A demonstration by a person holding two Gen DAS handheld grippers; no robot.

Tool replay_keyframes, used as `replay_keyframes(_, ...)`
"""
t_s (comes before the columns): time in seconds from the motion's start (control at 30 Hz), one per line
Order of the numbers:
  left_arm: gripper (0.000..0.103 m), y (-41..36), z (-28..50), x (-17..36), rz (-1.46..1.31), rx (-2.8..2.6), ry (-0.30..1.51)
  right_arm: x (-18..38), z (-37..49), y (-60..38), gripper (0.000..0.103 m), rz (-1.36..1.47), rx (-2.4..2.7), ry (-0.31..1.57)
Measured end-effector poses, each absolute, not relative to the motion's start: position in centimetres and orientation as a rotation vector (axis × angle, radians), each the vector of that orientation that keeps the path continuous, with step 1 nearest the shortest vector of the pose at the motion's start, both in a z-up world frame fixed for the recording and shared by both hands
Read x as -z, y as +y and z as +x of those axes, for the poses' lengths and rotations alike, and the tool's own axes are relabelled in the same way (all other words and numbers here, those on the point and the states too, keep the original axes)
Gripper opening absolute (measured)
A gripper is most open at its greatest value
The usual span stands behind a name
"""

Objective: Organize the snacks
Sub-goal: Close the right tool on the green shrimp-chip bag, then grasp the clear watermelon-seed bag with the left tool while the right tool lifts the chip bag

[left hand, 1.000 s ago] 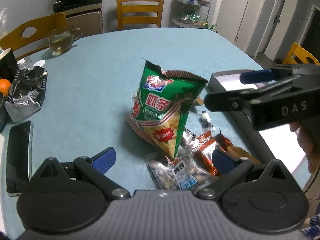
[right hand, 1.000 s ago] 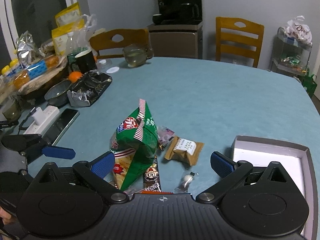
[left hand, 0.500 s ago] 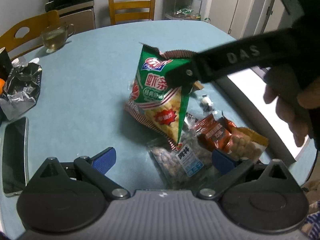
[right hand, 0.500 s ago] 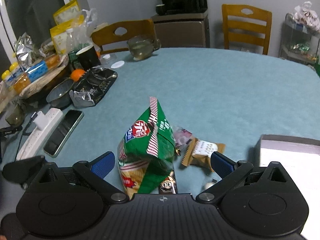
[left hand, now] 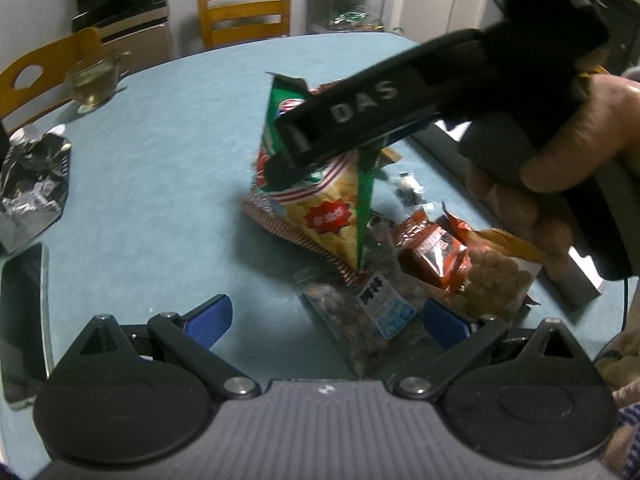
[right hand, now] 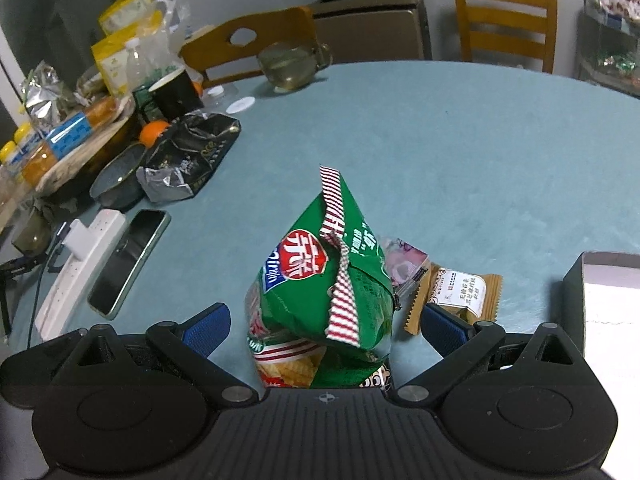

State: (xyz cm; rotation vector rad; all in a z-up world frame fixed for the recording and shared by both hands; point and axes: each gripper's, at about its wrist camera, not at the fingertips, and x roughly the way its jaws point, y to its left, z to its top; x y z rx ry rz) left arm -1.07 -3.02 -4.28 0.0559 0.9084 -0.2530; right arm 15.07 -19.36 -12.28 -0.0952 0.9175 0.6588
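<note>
While the right tool (right hand: 324,320) sits low over the snack pile with its blue pads spread wide, the green chip bag (right hand: 324,288) stands between them, touched by neither as far as the right wrist view shows. The left tool (left hand: 326,316) is likewise spread apart, holding nothing, with the peanut packet (left hand: 372,308) lying flat just ahead of it at 1 o'clock. In the left wrist view the bag is upright on the worktop (left hand: 160,152), its long axis near vertical, torn mouth at 12 o'clock and striped bottom seam toward 6. Red wrappers (left hand: 432,248) and an orange packet (left hand: 500,276) crowd at 2 o'clock. The dark box (right hand: 580,280) at 3 o'clock of the right tool shows only its pale lining in the part visible, so the sorting seems barely begun: every snack in sight lies loose outside it.
</note>
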Motion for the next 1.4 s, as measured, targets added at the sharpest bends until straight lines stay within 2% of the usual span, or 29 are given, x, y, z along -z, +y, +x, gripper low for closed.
replay_keyframes(0.17, 0.103, -3.7, -0.6, 4.9, 0.071, 0.279, 0.910, 12.7, 15.6, -19.6, 0.089, -0.080, -0.659, 0.925)
replay_keyframes(0.23, 0.103, -3.9, -0.4, 5.3, 0.074, 0.292, 0.910, 12.8, 15.7, -19.6, 0.075, -0.069, -0.675, 0.928)
replay_keyframes(0.33, 0.103, -4.6, 0.0, 5.9, 0.099, 0.317, 0.903, 13.0, 15.7, -19.3, 0.066, -0.070, -0.687, 0.933)
replay_keyframes(0.43, 0.103, -5.2, 0.2, 6.3, 0.116, 0.352, 0.896, 12.7, 15.8, -19.6, 0.061, -0.050, -0.692, 0.926)
replay_keyframes(0.63, 0.103, -6.3, 1.1, 6.8, 0.110, 0.351, 0.925, 11.8, 15.8, -20.7, 0.061, -0.015, -0.688, 0.902)
replay_keyframes(0.8, 0.103, -5.3, 2.1, 6.5, -0.075, 0.349, 0.953, 10.8, 15.5, -21.5, 0.061, 0.007, -0.684, 0.870)
replay_keyframes(1.07, 0.103, -4.2, 3.8, 7.7, -0.208, 0.202, 1.044, 9.9, 15.1, -22.8, 0.061, 0.021, -0.661, 0.833)
replay_keyframes(1.23, 0.103, -5.6, 4.1, 8.1, -0.159, 0.190, 1.058, 9.6, 14.9, -23.5, 0.061, 0.014, -0.656, 0.821)
replay_keyframes(1.33, 0.099, -6.4, 4.3, 8.4, -0.110, 0.179, 1.052, 9.4, 14.8, -23.9, 0.061, 0.016, -0.648, 0.816)
replay_keyframes(1.37, 0.092, -6.9, 4.3, 8.4, -0.089, 0.173, 1.049, 9.3, 14.8, -24.2, 0.061, 0.018, -0.644, 0.814)
replay_keyframes(1.4, 0.082, -7.2, 4.3, 8.4, -0.063, 0.161, 1.040, 9.3, 14.8, -24.5, 0.061, 0.022, -0.640, 0.813)
